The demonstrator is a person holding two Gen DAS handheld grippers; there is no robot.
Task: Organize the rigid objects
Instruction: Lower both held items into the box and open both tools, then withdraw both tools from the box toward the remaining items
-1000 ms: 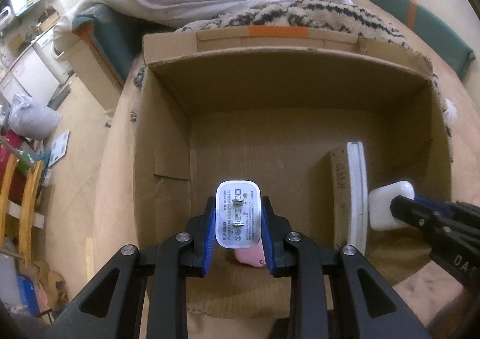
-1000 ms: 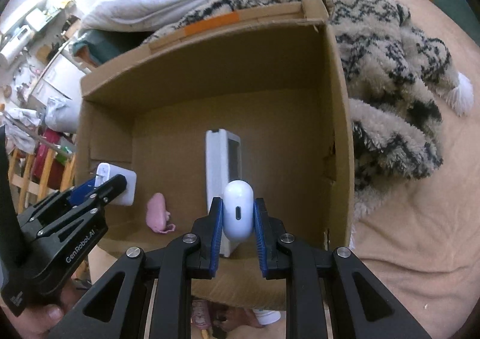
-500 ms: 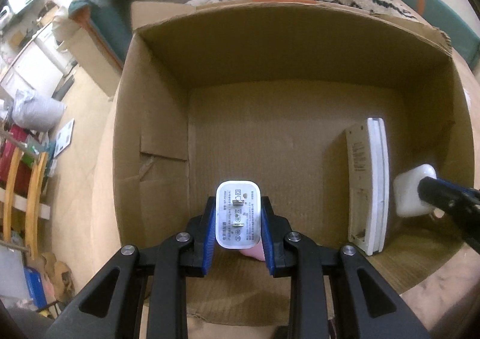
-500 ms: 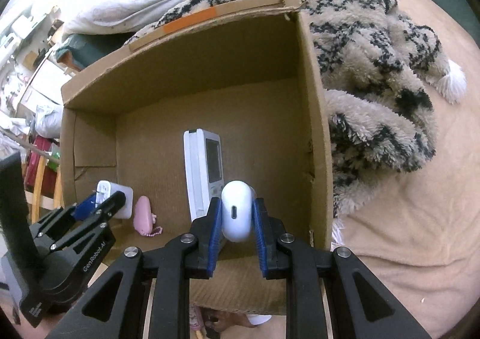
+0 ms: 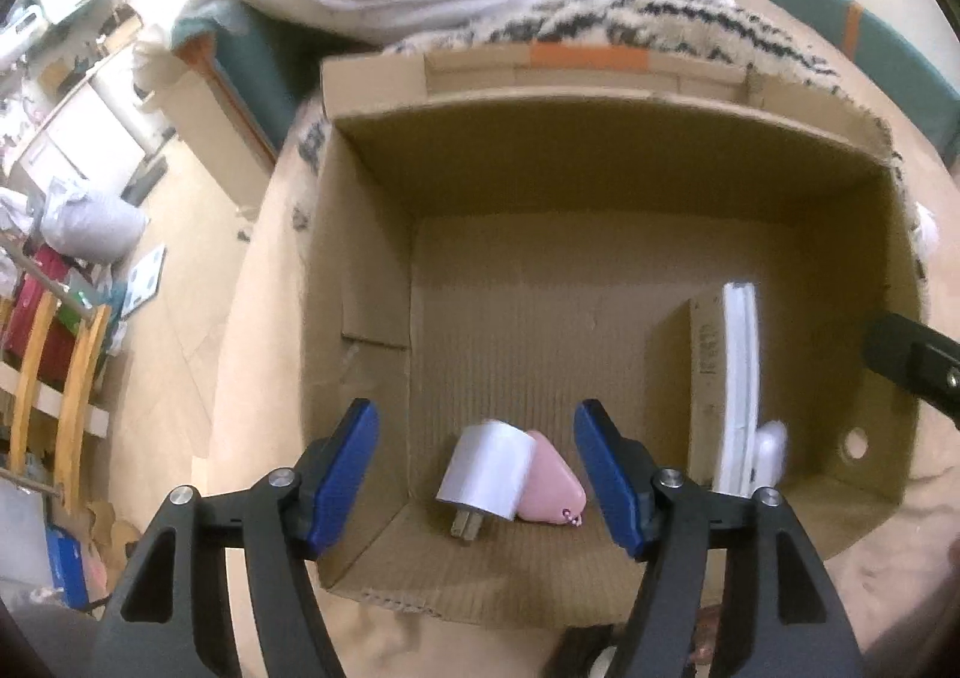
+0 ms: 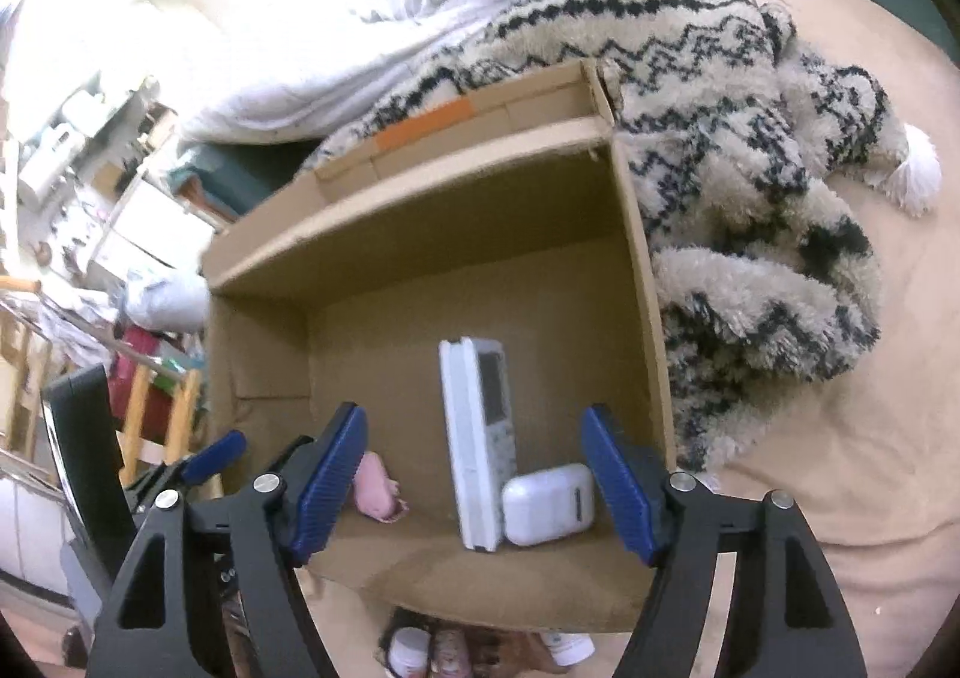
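Both loads are down: a second ago each gripper carried a white item over the cardboard box (image 5: 372,270), and now both sit on its floor with the jaws spread wide and nothing between them. Biggest piece in there is the white remote (image 6: 477,438), lying lengthwise toward the right wall. Just right of it, touching or nearly so, rests the white earbud case (image 6: 549,503), fresh out of the right gripper (image 6: 474,489). Over on the left side, the white charger plug (image 5: 487,469) lies tipped, prongs toward the near wall, leaning against the small pink item (image 5: 552,489). The left gripper (image 5: 477,477) hovers right above that pair, blue pads apart.

So this reads as the release step of a drop-off, done on both sides at once. Next, by the look of it, both grippers need to lift clear of the box walls without clipping the rim, then go looking for more. A few small bottles (image 6: 414,651) peek out below the box's near edge; likely candidates, though that is a guess
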